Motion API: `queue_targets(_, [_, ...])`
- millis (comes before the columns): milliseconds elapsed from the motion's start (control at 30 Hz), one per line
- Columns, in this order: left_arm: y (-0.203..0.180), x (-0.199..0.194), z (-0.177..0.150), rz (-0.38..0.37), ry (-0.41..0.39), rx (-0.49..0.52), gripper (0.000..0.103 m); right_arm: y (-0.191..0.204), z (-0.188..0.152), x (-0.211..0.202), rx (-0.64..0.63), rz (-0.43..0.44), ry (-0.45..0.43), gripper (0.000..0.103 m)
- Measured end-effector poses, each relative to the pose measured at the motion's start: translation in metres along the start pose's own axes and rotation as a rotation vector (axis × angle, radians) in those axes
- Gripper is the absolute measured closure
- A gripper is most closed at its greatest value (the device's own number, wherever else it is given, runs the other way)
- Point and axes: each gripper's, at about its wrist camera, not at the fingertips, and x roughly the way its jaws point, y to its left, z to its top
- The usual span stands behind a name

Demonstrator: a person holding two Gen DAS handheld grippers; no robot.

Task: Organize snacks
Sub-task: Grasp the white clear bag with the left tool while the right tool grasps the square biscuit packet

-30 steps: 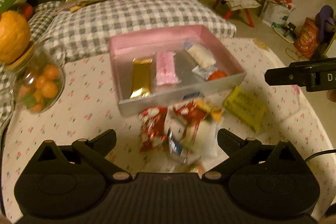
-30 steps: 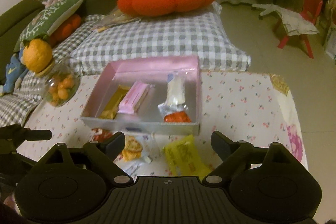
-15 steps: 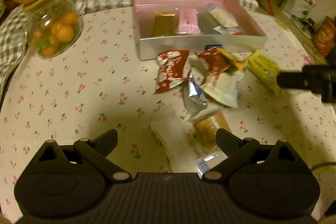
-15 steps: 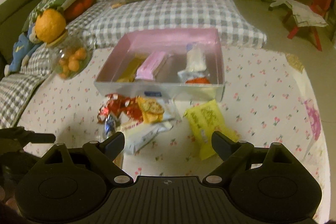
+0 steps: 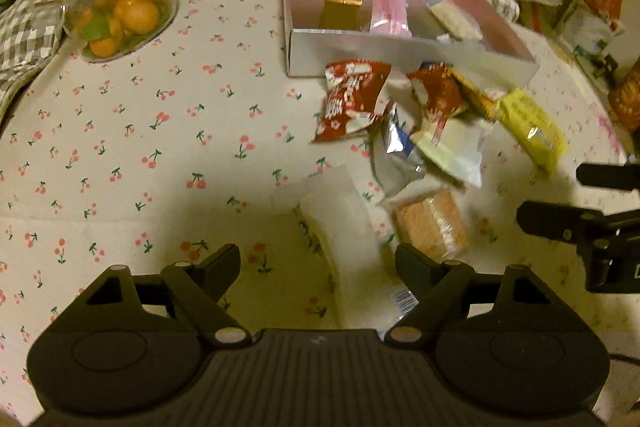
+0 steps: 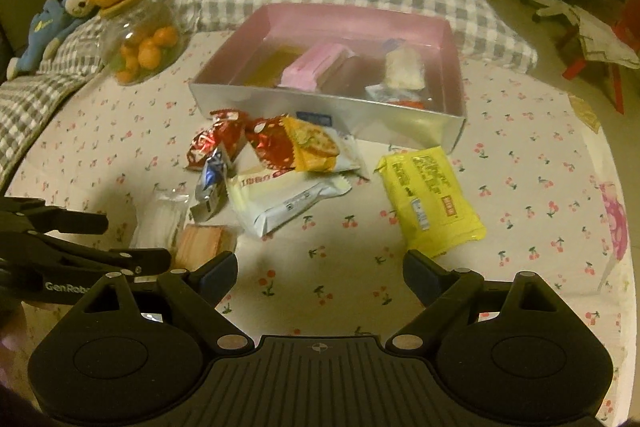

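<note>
Left gripper (image 5: pixel 318 261) jaws just narrowing, unclamped, straddling white packet (image 5: pixel 340 223). Right gripper (image 6: pixel 320 269) gapes wide over bare cloth near yellow packet (image 6: pixel 430 197).

The left gripper (image 5: pixel 318 259) points steeply downward, its jaws apart and just closing somewhat, with nothing pressed between the pads. The right gripper (image 6: pixel 320 269) also tilts down, jaws spread wide and gripping nothing. In the left wrist view the right gripper's fingers enter at 3 o'clock; in the right wrist view the left gripper's fingers reach in at 9 o'clock.
</note>
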Motion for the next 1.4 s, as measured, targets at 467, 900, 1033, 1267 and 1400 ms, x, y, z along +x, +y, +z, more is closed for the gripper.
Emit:
queue_targets(467, [0.027, -0.011, -0.021, -0.016, -0.114, 0.147, 0.035, 0.023, -0.016, 0.009, -0.051, 0.121, -0.054, 0.011])
queue_targets(900, [0.03, -0.004, -0.036, -0.136, -0.208, 0.299, 0.043, 0.051, -0.036, 0.018, -0.209, 0.185, -0.16, 0.012])
queue_targets(1033, [0.028, -0.002, -0.036, -0.143, -0.221, 0.316, 0.044, 0.058, -0.039, 0.025, -0.243, 0.166, -0.16, 0.014])
queue_targets(1267, [0.026, -0.001, -0.035, -0.148, -0.235, 0.324, 0.052, 0.062, -0.043, 0.034, -0.277, 0.134, -0.158, 0.023])
queue_targets(1400, [0.024, -0.002, -0.035, -0.154, -0.234, 0.328, 0.062, 0.066, -0.043, 0.034, -0.299, 0.135, -0.168, 0.031])
